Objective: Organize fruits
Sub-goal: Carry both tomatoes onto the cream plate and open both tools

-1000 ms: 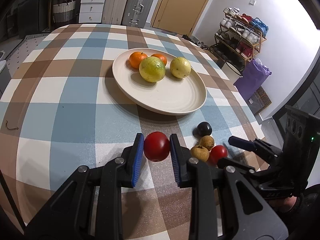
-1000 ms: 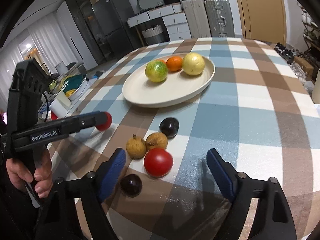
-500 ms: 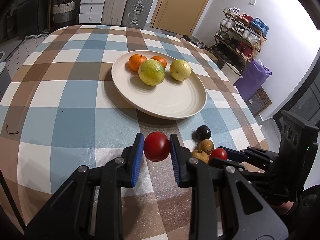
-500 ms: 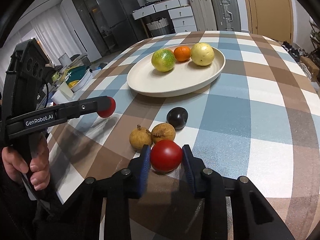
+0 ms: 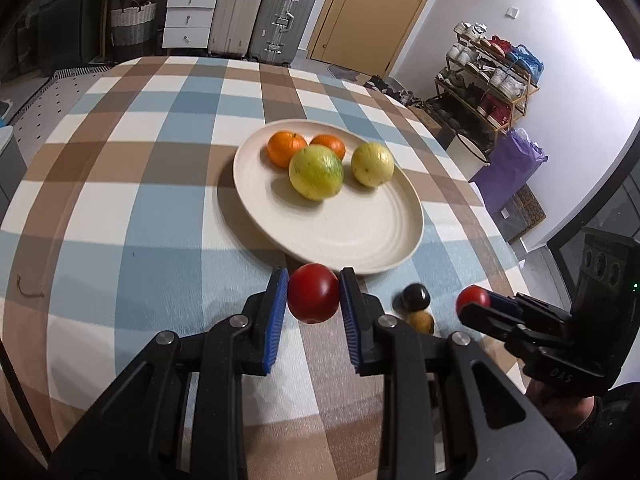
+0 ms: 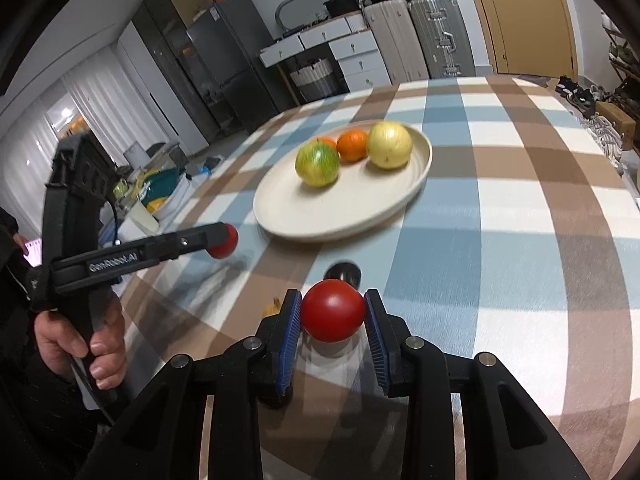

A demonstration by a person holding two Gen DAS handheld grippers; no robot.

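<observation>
My left gripper (image 5: 313,294) is shut on a red tomato (image 5: 313,293), held above the cloth just short of the cream plate's (image 5: 360,236) near rim. My right gripper (image 6: 332,314) is shut on a second red tomato (image 6: 332,311), lifted off the table; it also shows in the left wrist view (image 5: 473,299). The plate (image 6: 320,220) holds two oranges (image 5: 285,148), a green-yellow fruit (image 5: 316,172) and a yellow fruit (image 5: 372,164). A dark plum (image 5: 416,297) and a brown fruit (image 5: 421,321) lie on the cloth between the grippers.
The table has a checked blue, brown and white cloth (image 5: 140,200). Its right edge drops to a shoe rack (image 5: 492,80) and a purple bag (image 5: 512,164). Suitcases (image 5: 276,20) and drawers stand beyond the far edge. The left gripper shows in the right wrist view (image 6: 216,240).
The right gripper closed on the red tomato and lifted it off the table. The left gripper carried its tomato forward toward the plate's near rim.
</observation>
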